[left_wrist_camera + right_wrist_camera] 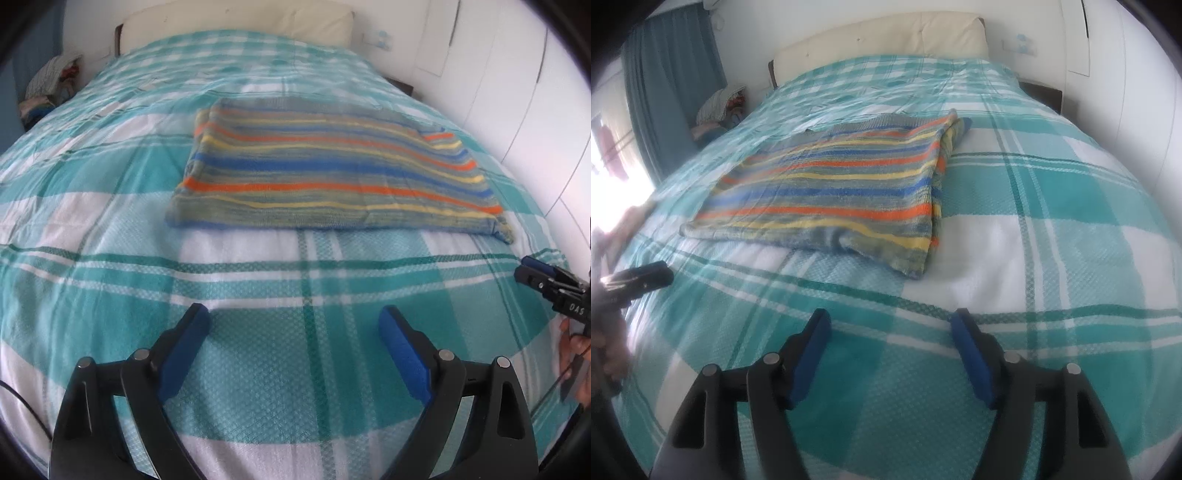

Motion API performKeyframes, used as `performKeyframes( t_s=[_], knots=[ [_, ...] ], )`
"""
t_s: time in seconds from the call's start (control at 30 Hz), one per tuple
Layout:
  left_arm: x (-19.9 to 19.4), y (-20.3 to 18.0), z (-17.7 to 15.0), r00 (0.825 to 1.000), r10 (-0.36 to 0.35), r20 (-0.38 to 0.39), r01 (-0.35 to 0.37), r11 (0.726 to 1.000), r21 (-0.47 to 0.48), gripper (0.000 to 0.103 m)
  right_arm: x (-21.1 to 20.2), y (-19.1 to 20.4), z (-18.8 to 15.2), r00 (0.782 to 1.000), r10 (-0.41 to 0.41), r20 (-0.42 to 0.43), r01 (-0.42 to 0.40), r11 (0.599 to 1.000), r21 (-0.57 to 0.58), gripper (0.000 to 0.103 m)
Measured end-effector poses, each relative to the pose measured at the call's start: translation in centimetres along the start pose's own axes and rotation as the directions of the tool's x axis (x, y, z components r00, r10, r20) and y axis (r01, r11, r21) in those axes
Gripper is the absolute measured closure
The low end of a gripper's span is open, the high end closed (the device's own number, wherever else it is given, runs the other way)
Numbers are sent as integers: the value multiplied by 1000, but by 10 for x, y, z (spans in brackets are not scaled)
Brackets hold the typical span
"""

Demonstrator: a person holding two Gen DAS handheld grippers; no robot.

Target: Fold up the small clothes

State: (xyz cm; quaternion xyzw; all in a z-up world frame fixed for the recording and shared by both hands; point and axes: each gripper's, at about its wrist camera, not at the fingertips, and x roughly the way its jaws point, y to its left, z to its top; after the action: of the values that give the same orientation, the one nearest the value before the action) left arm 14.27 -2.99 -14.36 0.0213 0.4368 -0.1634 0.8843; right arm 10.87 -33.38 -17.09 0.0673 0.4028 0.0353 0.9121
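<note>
While both the left gripper (293, 314) and right gripper (891, 317) hover agape and empty, the striped garment (332, 173) lies flat ahead of them, so each should pinch a near corner evenly.

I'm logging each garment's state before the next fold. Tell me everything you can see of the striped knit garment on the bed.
The striped knit garment lies flat on the teal-and-white checked bedspread, already folded into a rough rectangle. It looks like soft knitted fabric, grey-green with orange, blue and yellow stripes. Layered edges show along its right side, and a grey ribbed band along its far edge. Only the bedspread touches it; both the left hand-held gripper and the right hand-held gripper are open, short of its near edge.
</note>
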Motion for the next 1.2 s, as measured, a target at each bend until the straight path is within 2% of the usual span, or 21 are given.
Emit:
performKeyframes(
  t_s=[0.1,0.3,1.2],
  knots=[
    [7,-3,-4,1000,-4,-9,4,1000,22,1,3,-2,-4,1000,23,9,-23,1000,4,30],
    [13,-4,-6,1000,-4,-14,4,1000,30,0,9,3,-5,1000,28,6,-28,999,-22,21],
    [17,-3,-7,1000,-8,-5,8,1000,29,0,12,2,-6,999,47,10,-46,999,-13,17]
  ],
)
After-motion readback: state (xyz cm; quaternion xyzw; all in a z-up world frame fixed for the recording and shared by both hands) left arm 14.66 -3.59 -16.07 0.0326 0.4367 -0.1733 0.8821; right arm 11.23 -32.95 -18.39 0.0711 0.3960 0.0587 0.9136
